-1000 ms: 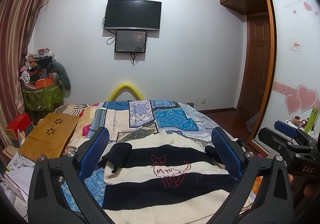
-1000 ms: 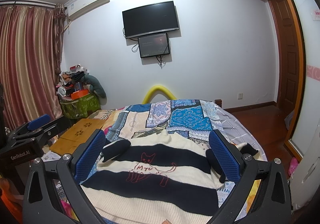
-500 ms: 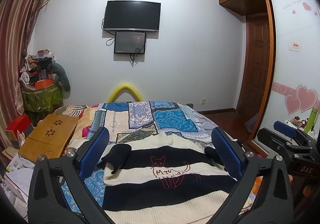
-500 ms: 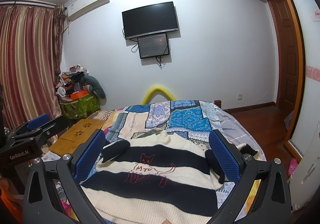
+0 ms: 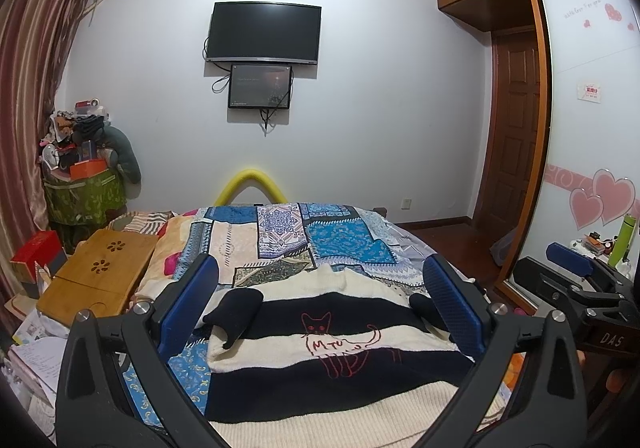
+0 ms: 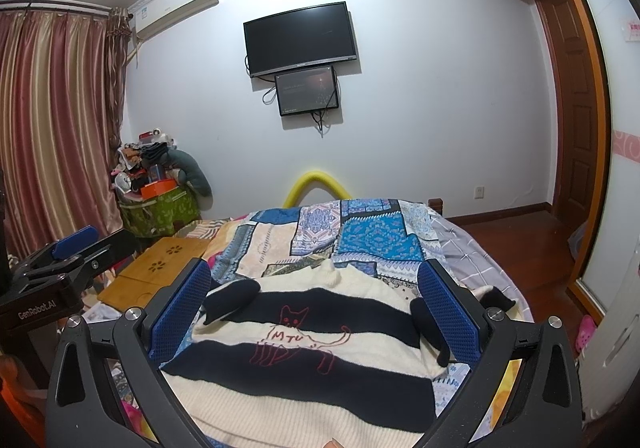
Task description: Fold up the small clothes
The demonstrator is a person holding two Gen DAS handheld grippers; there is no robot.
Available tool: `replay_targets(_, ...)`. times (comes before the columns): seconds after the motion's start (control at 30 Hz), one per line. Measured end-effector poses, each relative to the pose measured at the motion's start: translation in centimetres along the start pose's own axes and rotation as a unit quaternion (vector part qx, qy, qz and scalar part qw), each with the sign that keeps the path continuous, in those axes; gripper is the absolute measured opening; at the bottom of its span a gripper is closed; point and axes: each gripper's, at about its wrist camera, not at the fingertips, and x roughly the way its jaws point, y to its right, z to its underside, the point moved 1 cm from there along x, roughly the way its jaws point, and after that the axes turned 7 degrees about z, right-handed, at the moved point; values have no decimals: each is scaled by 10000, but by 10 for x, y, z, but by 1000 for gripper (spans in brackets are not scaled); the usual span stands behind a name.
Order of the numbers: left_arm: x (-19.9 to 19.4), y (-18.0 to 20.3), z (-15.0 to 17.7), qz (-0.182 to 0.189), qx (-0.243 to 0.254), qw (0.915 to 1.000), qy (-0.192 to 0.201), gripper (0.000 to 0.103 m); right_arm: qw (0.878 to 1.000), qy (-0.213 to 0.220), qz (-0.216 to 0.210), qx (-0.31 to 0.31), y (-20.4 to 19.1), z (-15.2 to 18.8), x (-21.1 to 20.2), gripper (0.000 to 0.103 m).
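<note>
I am holding my left claw [image 5: 320, 312] and my right claw [image 6: 314, 308] with fingers wide apart, gripping nothing. The striped sweater [image 5: 320, 360] is lying flat on the bed [image 5: 280, 240], filling the lower centre of both frames, between and beyond the blue pads [image 6: 182, 312].

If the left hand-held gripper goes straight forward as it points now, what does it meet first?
Probably nothing near: the open left hand-held gripper aims above the striped sweater and the bed, toward the far wall. Depth is unclear.
</note>
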Motion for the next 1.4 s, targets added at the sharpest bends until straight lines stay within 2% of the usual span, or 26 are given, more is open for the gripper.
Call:
replay_targets(0.3,11,-12,3,73,-128,9999,-36,103,9999,-98,100,-36,6,0,8,103)
replay_targets(0.57,42,-40,6,-228,-122,9994,-217,103,9994,-206,268,-114,12,0,33,103)
replay_targets(0.8,83,-77,19,-565,-74,9962,-655,103,9988,-183,373,-273,17,-12,63,103)
replay_targets(1.03,128,-123,38,-1012,-193,9879,-1159,103,9971,-441,435,-452,19,-9,109,103)
replay_targets(1.2,155,-158,54,-1045,-568,9816,-1494,103,9950,-809,317,-496,23,-1,140,103)
replay_targets(1.27,167,-175,60,-1051,-748,9776,-1660,103,9940,-937,276,-495,25,1,153,103)
replay_targets(1.4,189,-210,73,-1290,-989,9674,-1943,103,9921,-1166,169,-434,33,4,175,103)
